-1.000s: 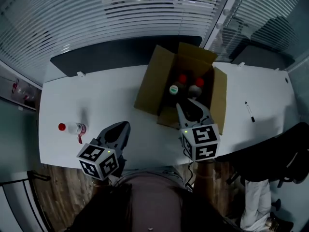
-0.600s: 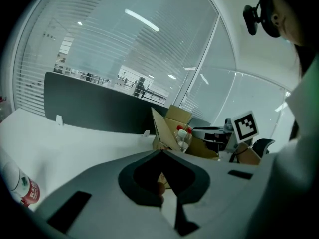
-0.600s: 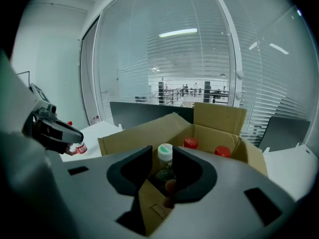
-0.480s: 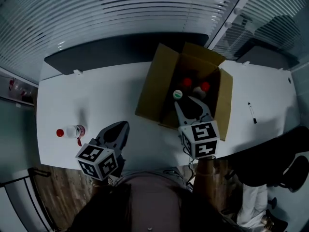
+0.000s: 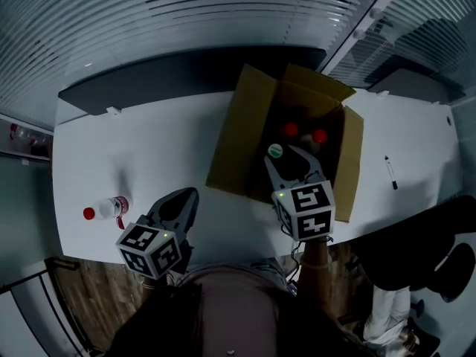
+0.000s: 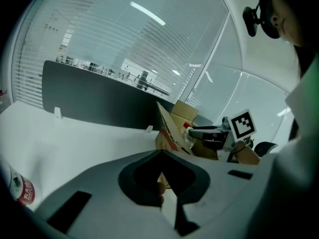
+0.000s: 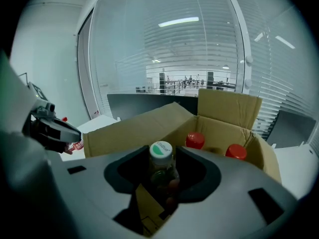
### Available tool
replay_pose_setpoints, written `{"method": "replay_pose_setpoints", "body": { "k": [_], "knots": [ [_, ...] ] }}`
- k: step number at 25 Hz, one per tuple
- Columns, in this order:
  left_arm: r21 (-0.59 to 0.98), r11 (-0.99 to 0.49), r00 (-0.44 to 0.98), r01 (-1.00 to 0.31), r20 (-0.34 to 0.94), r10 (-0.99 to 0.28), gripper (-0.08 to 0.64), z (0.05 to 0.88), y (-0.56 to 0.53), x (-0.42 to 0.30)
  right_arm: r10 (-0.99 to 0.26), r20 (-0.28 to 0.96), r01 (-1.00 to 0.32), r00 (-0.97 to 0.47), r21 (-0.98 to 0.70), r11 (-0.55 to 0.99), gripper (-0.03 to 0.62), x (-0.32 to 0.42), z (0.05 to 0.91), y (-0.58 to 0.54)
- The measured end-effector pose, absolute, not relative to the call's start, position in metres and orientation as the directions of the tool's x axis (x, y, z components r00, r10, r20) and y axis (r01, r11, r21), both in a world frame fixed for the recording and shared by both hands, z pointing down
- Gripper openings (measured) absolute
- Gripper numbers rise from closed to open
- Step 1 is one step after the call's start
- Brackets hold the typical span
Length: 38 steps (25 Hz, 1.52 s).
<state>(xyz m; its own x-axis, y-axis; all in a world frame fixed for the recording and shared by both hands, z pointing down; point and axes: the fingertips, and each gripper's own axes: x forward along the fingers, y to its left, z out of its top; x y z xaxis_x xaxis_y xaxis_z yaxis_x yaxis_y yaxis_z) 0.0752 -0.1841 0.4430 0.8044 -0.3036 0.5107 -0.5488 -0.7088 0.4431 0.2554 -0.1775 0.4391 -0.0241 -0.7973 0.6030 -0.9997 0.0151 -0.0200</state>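
Note:
An open cardboard box (image 5: pixel 249 129) stands on the white table (image 5: pixel 149 155). Two red-capped bottles (image 5: pixel 290 130) stand inside it, also seen in the right gripper view (image 7: pixel 195 140). My right gripper (image 5: pixel 286 158) hangs over the box's near side, shut on a clear bottle with a green-and-white cap (image 7: pixel 161 166). That cap (image 5: pixel 276 150) shows just left of the jaws. My left gripper (image 5: pixel 184 199) is at the table's front edge, jaws together and empty (image 6: pixel 162 156). A red-capped bottle (image 5: pixel 104 210) lies on the table to its left.
A dark divider panel (image 5: pixel 186 76) runs along the table's far edge, with glass walls and blinds behind. A black pen (image 5: pixel 390 172) lies on the table right of the box. A dark chair (image 5: pixel 446 229) stands at the right.
My right gripper has carried the green-capped bottle forward, farther over the box. The left gripper has stayed in place near the front edge.

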Motion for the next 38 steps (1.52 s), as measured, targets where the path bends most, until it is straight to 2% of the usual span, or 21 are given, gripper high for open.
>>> {"method": "replay_pose_setpoints", "body": {
  "k": [12,16,38],
  "knots": [
    [0.463,-0.688,0.795,-0.558,0.535,-0.286,0.006,0.459,-0.194,0.078,-0.73,0.677,-0.996,-0.09,-0.081,0.048,0.164,0.254,0.46,-0.187],
    [0.465,-0.686,0.795,-0.559,0.535,-0.285,0.006,0.461,-0.196,0.078,-0.729,0.682,-0.998,-0.06,-0.054,0.031,0.163,0.257,0.46,-0.186],
    [0.44,-0.728,0.82,-0.525,0.491,-0.295,0.006,0.435,-0.165,0.077,-0.84,0.542,-1.0,0.025,0.021,-0.016,0.163,0.268,0.381,-0.158]
  ]
}}
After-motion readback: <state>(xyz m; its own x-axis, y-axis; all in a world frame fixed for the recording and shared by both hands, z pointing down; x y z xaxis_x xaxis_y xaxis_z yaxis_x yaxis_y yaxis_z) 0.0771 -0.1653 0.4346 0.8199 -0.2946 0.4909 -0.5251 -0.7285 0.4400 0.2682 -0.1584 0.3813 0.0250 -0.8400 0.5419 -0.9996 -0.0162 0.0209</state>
